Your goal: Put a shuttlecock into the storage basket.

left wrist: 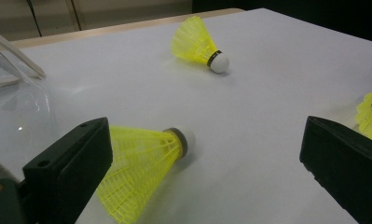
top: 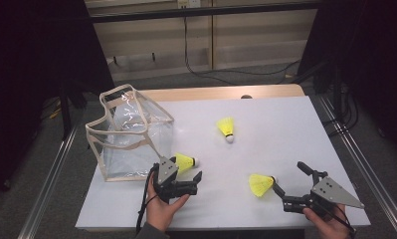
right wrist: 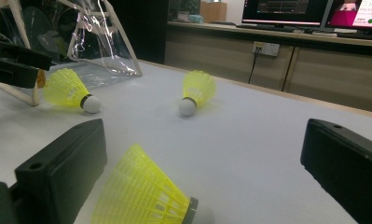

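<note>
Three yellow shuttlecocks lie on the white table [top: 265, 124]. My left gripper [top: 186, 170] is open around the near-left shuttlecock [top: 185, 162], which lies by the left jaw in the left gripper view [left wrist: 141, 168], cork pointing away. My right gripper [top: 288, 175] is open too, and the near-right shuttlecock [top: 260, 184] lies at its left jaw [right wrist: 141, 196]. The third shuttlecock [top: 226, 128] rests alone at mid-table [left wrist: 200, 44] [right wrist: 195, 93]. In their own views the left gripper [left wrist: 207, 154] and right gripper [right wrist: 204, 158] touch nothing with the far jaw.
A clear plastic bag with beige trim [top: 129, 132] stands open-topped at the table's left, just behind my left gripper [left wrist: 16, 98] [right wrist: 95, 42]. A wooden strip [top: 226, 92] edges the far side. Cables run on the floor beyond.
</note>
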`<state>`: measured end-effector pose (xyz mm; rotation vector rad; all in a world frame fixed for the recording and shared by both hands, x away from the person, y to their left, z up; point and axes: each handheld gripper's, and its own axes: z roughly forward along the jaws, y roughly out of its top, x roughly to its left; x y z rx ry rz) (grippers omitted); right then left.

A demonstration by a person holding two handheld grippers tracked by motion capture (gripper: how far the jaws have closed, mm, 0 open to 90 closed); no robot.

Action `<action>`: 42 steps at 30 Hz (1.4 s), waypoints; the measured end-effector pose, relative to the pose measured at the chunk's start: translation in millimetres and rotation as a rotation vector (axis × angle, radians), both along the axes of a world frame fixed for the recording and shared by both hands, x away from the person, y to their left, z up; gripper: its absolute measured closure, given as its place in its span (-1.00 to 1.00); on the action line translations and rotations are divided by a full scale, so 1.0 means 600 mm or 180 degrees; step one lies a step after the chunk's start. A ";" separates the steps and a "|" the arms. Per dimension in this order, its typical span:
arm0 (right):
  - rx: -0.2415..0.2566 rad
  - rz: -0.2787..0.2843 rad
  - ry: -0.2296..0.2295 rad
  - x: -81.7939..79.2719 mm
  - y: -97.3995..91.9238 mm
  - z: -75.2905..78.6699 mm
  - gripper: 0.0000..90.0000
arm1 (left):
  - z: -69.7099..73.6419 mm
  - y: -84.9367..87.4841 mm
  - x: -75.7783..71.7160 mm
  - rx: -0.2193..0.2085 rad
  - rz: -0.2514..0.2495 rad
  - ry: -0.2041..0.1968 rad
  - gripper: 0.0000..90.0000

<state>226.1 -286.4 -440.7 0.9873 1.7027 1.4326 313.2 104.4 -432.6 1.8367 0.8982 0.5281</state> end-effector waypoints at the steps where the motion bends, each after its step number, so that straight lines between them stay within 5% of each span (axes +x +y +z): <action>1: -0.0001 -0.0001 -0.0003 0.000 0.000 0.000 -0.99 | 0.000 -0.001 0.000 0.0014 0.0011 -0.0013 -0.95; 20: -0.0009 0.0014 -0.0011 0.000 0.000 0.000 -0.99 | -0.010 -0.010 0.012 -0.0026 0.0165 0.0163 -0.94; 29: -0.0005 0.0016 -0.0011 -0.001 0.000 0.001 -0.99 | -0.015 -0.013 0.019 -0.0101 0.0124 0.0228 -0.93; 42: 0.0006 0.0027 -0.0023 -0.001 0.000 0.001 -0.99 | -0.020 -0.021 0.023 -0.0042 0.0081 0.0300 -0.91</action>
